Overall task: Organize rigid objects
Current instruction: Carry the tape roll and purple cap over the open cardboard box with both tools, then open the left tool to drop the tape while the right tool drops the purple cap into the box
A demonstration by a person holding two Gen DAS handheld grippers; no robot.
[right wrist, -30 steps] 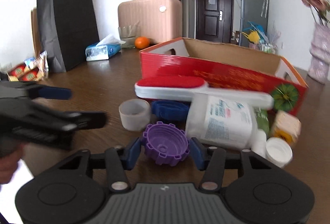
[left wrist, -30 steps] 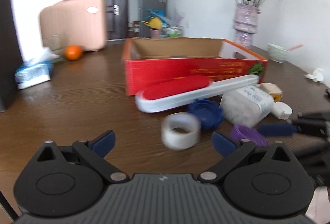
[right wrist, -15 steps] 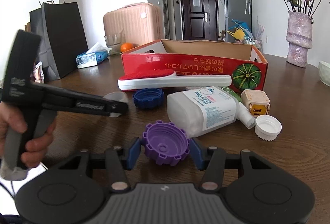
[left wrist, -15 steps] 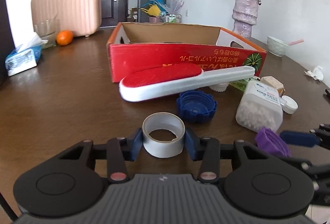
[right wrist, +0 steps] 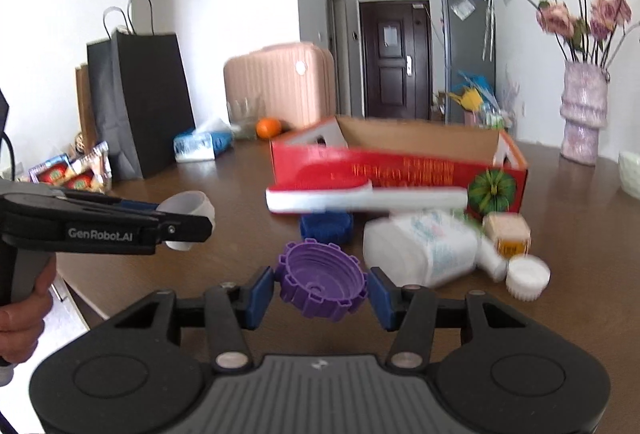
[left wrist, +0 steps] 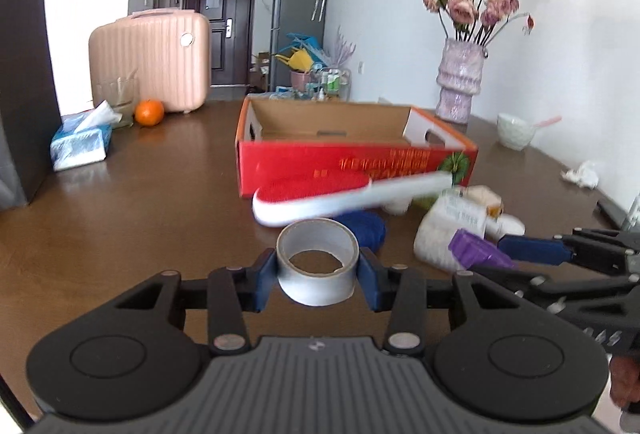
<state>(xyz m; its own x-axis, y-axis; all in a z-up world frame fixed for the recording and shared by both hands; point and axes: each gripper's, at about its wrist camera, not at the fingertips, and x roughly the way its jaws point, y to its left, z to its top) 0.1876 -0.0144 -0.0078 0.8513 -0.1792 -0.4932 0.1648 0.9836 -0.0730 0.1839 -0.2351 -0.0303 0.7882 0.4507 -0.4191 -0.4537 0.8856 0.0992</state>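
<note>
My left gripper (left wrist: 318, 274) is shut on a grey tape roll (left wrist: 317, 261) and holds it above the brown table. My right gripper (right wrist: 322, 284) is shut on a purple ridged cap (right wrist: 322, 280), also lifted; it shows at the right of the left wrist view (left wrist: 478, 252). The tape roll shows in the right wrist view (right wrist: 186, 210), between the left gripper's fingers. The open red cardboard box (left wrist: 352, 158) stands beyond. In front of it lie a red and white lint brush (left wrist: 340, 198), a blue cap (left wrist: 364, 228) and a white bottle (right wrist: 424, 248).
A small beige cube (right wrist: 506, 234) and a white cap (right wrist: 526, 276) lie right of the bottle. A tissue pack (left wrist: 80, 144), an orange (left wrist: 149, 112), a black paper bag (right wrist: 138, 102), a vase of flowers (left wrist: 460, 86) and a white bowl (left wrist: 514, 132) stand around the table.
Both grippers have risen off the table, the left with the tape roll and the right with the purple cap. A second ago the left gripper was open and short of the roll.
</note>
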